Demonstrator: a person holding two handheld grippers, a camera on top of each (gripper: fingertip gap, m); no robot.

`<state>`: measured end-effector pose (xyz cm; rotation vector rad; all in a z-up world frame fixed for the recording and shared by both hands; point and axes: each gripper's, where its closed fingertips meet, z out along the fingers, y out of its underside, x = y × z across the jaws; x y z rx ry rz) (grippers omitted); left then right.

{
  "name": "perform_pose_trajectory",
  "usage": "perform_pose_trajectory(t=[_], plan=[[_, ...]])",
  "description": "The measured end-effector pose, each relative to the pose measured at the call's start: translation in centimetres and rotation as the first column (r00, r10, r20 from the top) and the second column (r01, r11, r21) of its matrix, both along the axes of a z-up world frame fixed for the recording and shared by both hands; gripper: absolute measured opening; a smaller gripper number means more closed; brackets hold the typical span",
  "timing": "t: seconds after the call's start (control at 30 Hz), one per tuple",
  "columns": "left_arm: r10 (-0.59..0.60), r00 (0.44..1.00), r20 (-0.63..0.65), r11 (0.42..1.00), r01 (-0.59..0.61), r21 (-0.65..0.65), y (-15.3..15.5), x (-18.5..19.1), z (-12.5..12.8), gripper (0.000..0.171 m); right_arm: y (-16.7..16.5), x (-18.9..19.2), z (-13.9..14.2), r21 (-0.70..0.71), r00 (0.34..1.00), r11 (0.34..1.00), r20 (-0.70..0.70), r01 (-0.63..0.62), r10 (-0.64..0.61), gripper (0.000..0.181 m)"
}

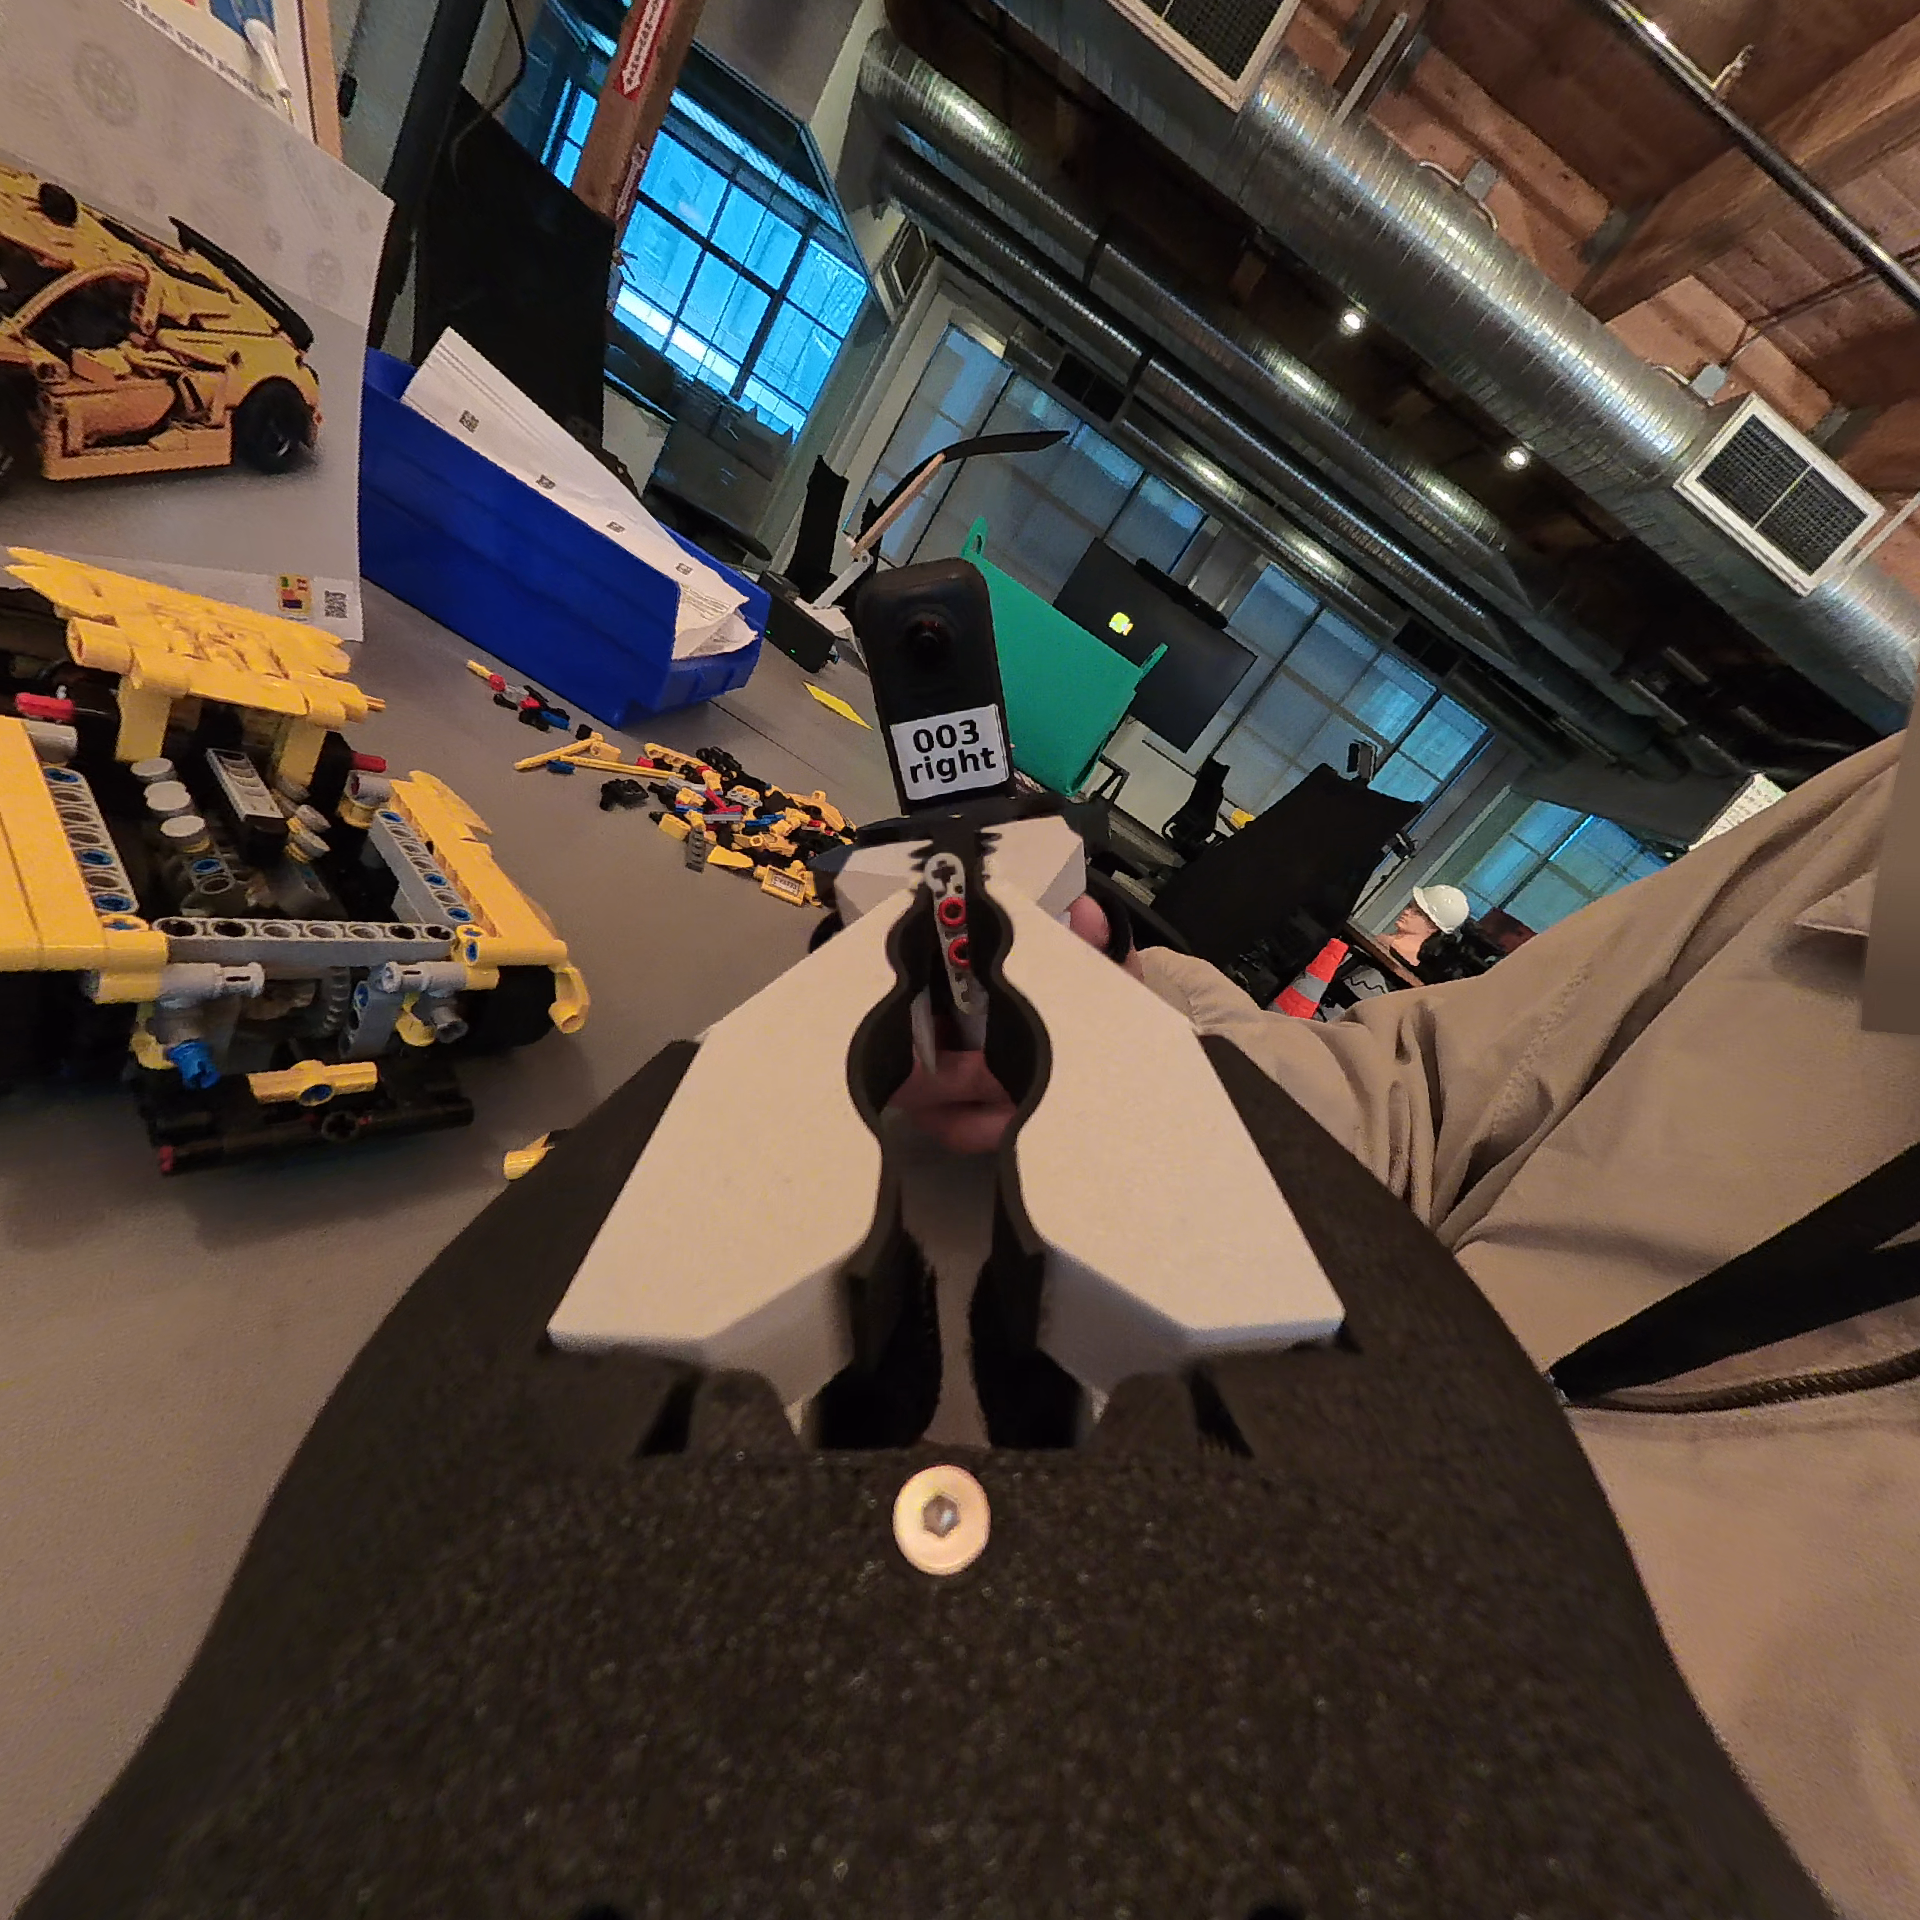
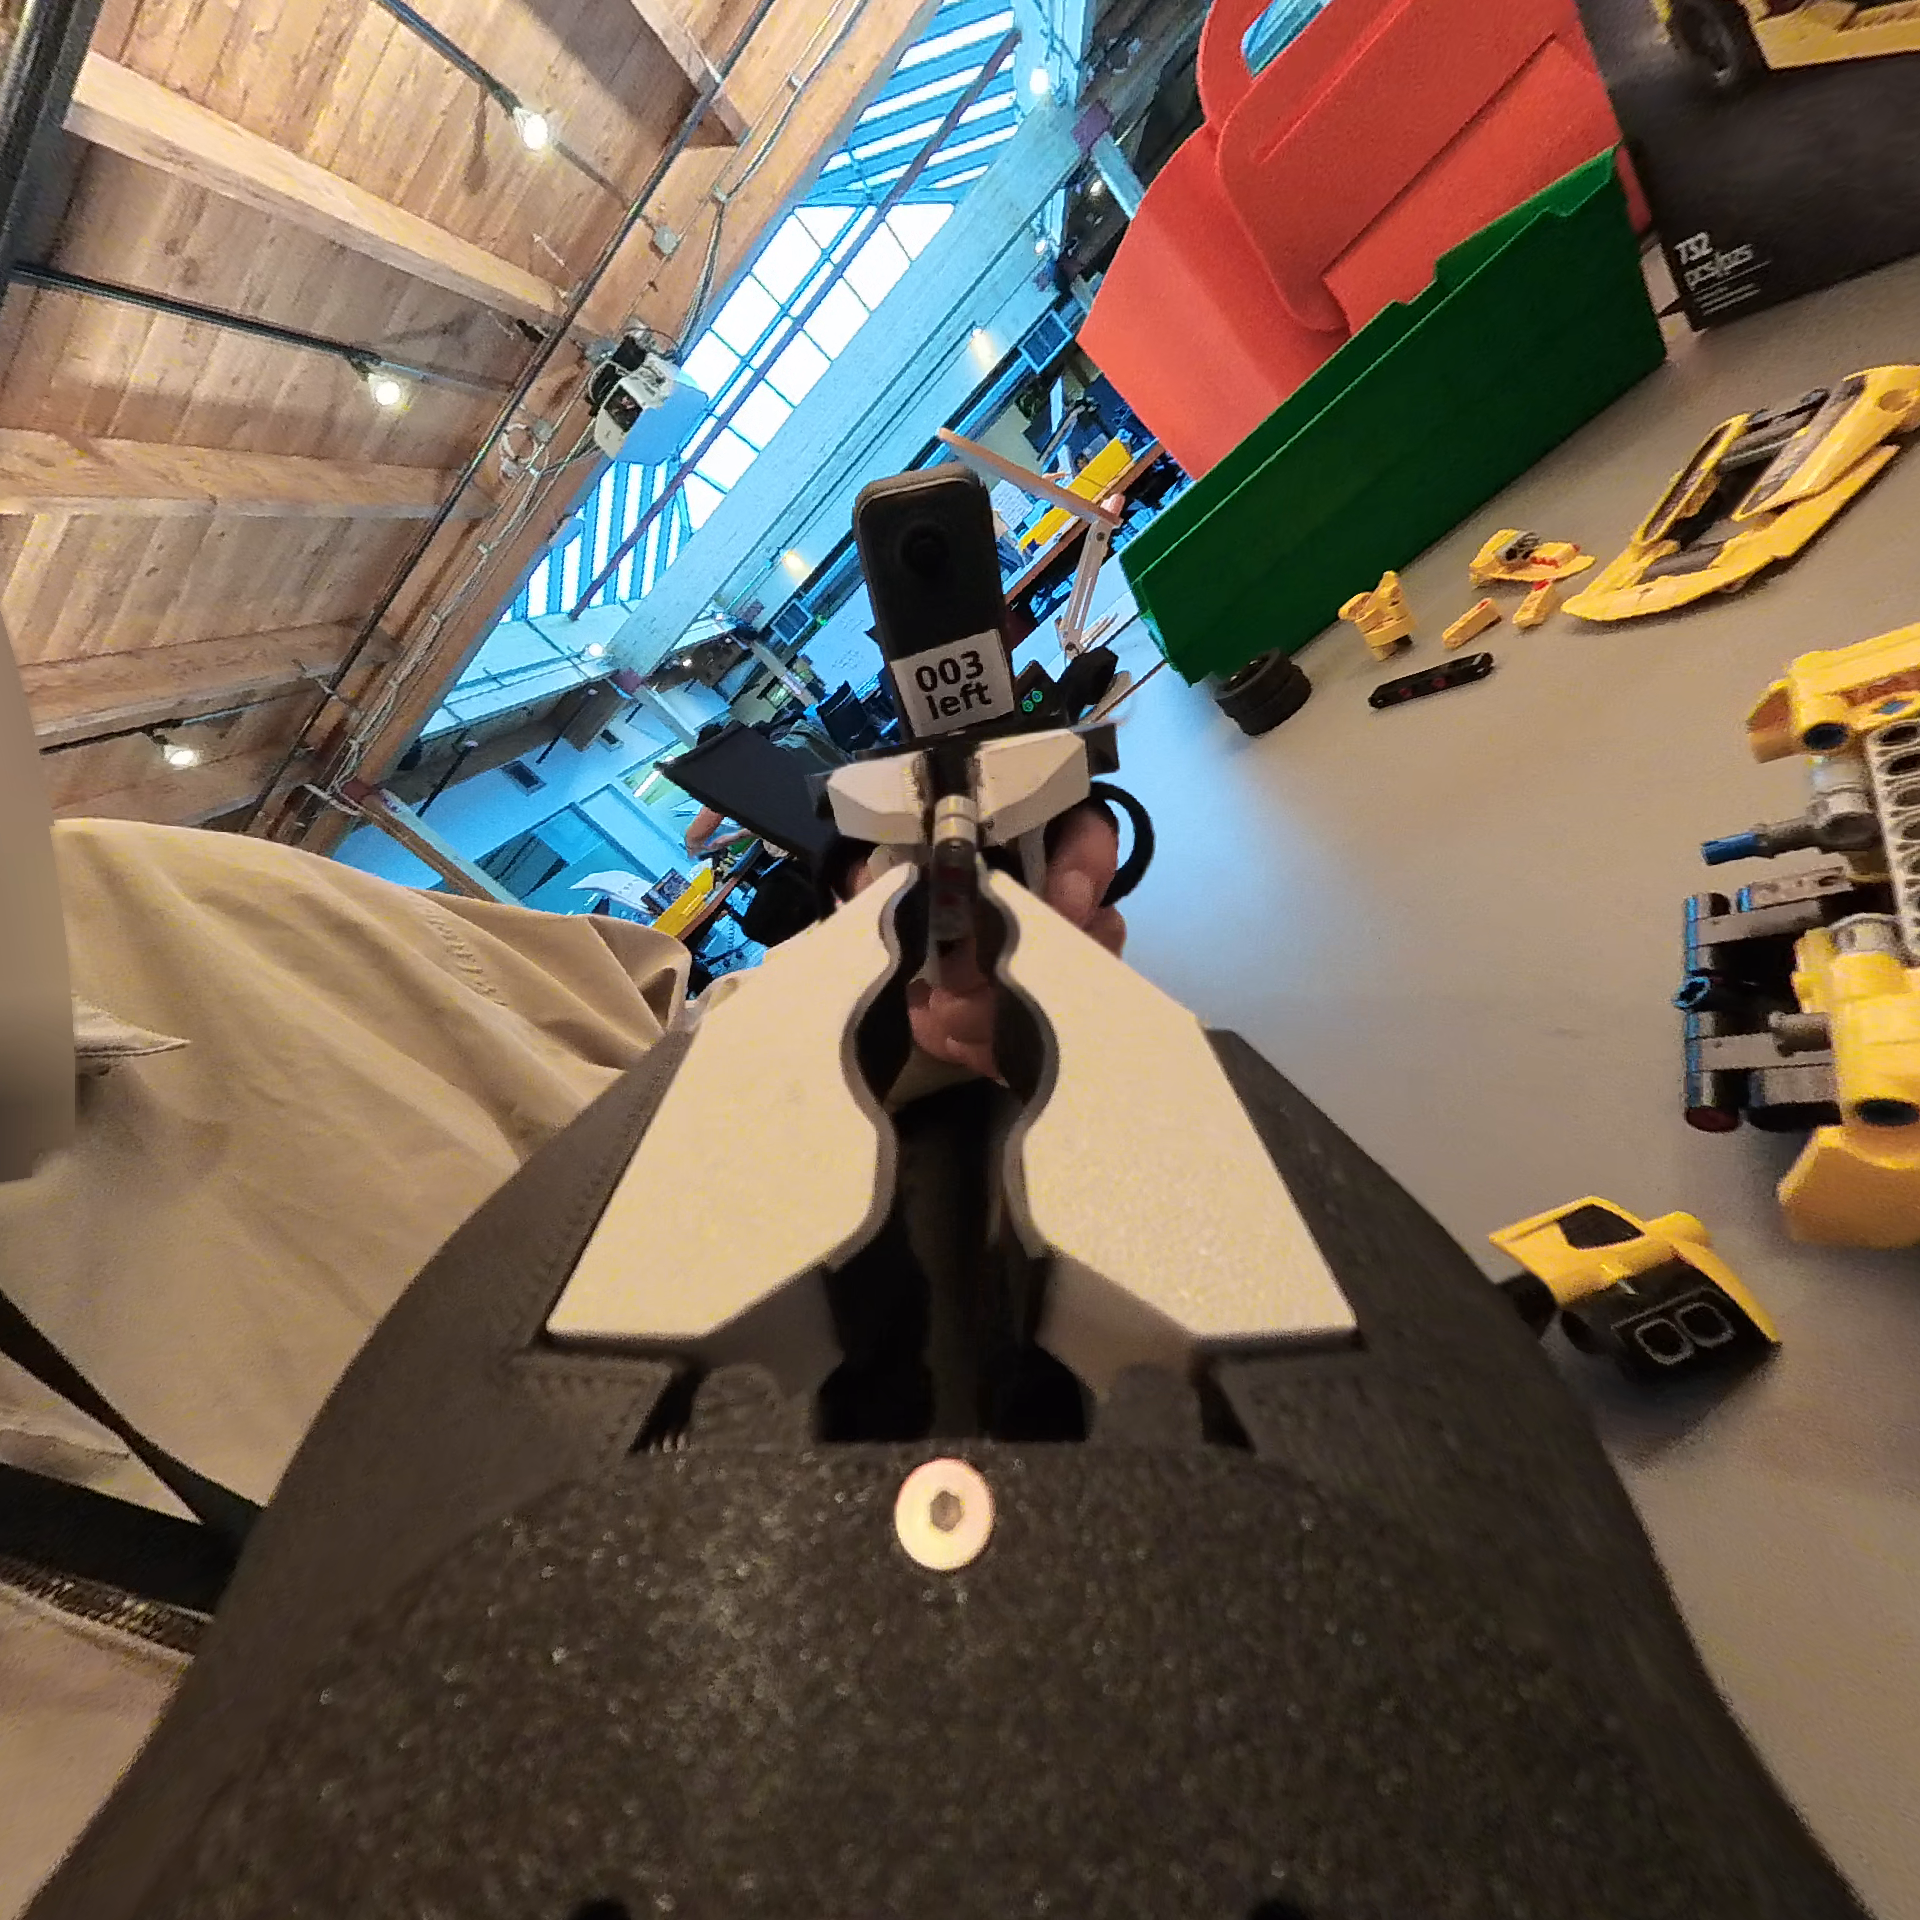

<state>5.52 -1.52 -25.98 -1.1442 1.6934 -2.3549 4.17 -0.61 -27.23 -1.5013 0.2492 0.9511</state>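
Above grey table (image 1: pixel 312 1351) — each hand-held gripper (image 1: pixel 951 935) pinched on grey beam (image 1: pixel 954 940)

open grey table (image 1: pixel 260 1351) just below and left of the left gripper (image 1: pixel 951 935). farther left, blocked by the half-built yellow car (image 1: pixel 260 883); beyond it, scattered loose pieces (image 1: pixel 727 810) and a blue bin (image 1: pixel 540 582). straight ahead, barred by the right gripper (image 1: pixel 961 862), tip to tip. in the right wrist view, a bare strip of table (image 2: pixel 1403 935) between the grippers and the yellow chassis (image 2: pixel 1829 987), a yellow-black body part (image 2: pixel 1642 1288) and a green bin (image 2: pixel 1392 436).
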Motion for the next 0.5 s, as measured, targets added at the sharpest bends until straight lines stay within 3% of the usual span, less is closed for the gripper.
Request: perform_pose_trajectory(t=[0.17, 0.27, 0.5], plan=[[0.021, 1.000, -0.007, 1.000, -0.021, -0.005, 0.2, 0.3, -0.1, 0.005, -0.2, 0.6, -0.1, -0.014, 1.000, 1.000, -0.012, 0.007, -0.007, 0.005], [-0.071, 0.997, -0.036, 0.997, 0.070, -0.012, -0.4, -0.7, -0.4, 0.022, -0.5, 1.2, 0.2, -0.001, 0.999, 1.000, -0.025, 0.030, -0.030, 0.005], [-0.093, 0.995, -0.047, 0.995, 0.094, 0.020, -1.0, -0.7, -0.9, 0.012, -0.8, 0.6, 0.4, 0.000, 1.000, 1.000, -0.008, 0.005, -0.005, 0.005]])
